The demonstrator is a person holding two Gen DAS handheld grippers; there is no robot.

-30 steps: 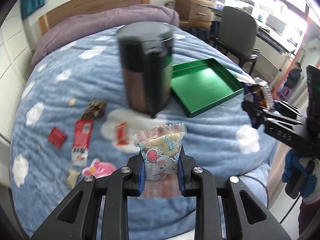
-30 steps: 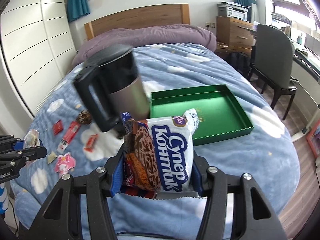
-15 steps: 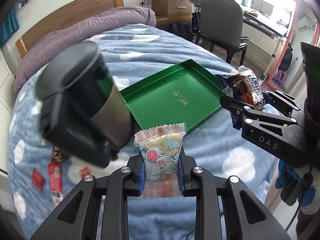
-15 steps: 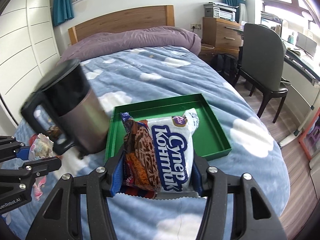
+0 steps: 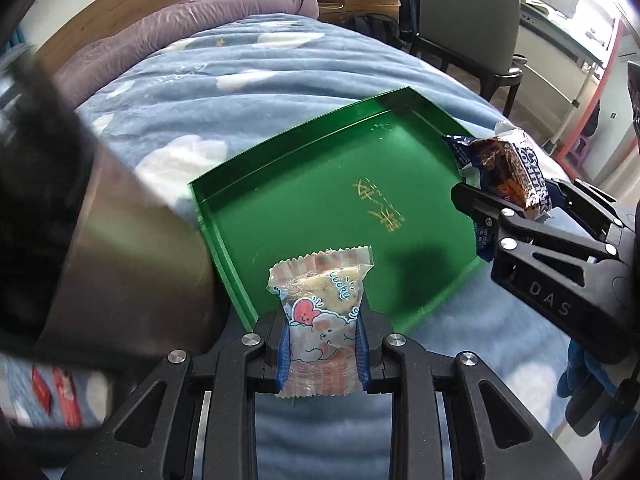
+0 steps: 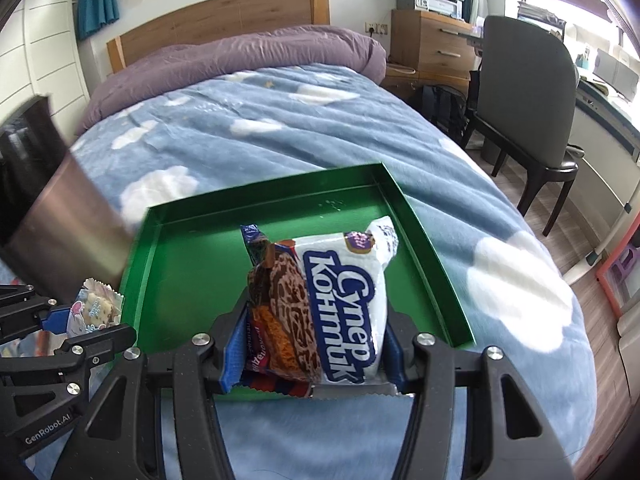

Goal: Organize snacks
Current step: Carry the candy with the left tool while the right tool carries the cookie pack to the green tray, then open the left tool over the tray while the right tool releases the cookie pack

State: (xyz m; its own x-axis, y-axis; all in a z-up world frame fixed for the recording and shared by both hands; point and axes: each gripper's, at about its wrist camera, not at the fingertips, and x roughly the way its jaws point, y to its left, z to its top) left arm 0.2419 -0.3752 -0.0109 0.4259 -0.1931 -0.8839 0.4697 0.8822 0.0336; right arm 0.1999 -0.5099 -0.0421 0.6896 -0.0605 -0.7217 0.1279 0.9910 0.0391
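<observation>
My left gripper (image 5: 322,344) is shut on a small clear snack packet (image 5: 320,312) with a red heart and a bear print. It hangs over the near left corner of the green tray (image 5: 320,216) on the bed. My right gripper (image 6: 312,344) is shut on a white and blue cookie packet (image 6: 328,304), held above the near edge of the green tray (image 6: 192,264). In the left wrist view the right gripper (image 5: 516,204) shows at the tray's right side with the cookie packet (image 5: 508,168). The left gripper (image 6: 80,316) and its packet (image 6: 96,308) show at lower left in the right wrist view.
A dark and metal-coloured thermos (image 5: 96,248) stands blurred just left of the tray (image 6: 60,216). Red snack wrappers (image 5: 60,392) lie on the blue cloud blanket (image 6: 280,120) behind it. A grey chair (image 6: 528,96) and a wooden drawer unit (image 6: 432,40) stand right of the bed.
Both grippers have moved forward and down toward the green tray, which now looms larger. The thermos has slid to the left edge of both views. Both packets stay held.
</observation>
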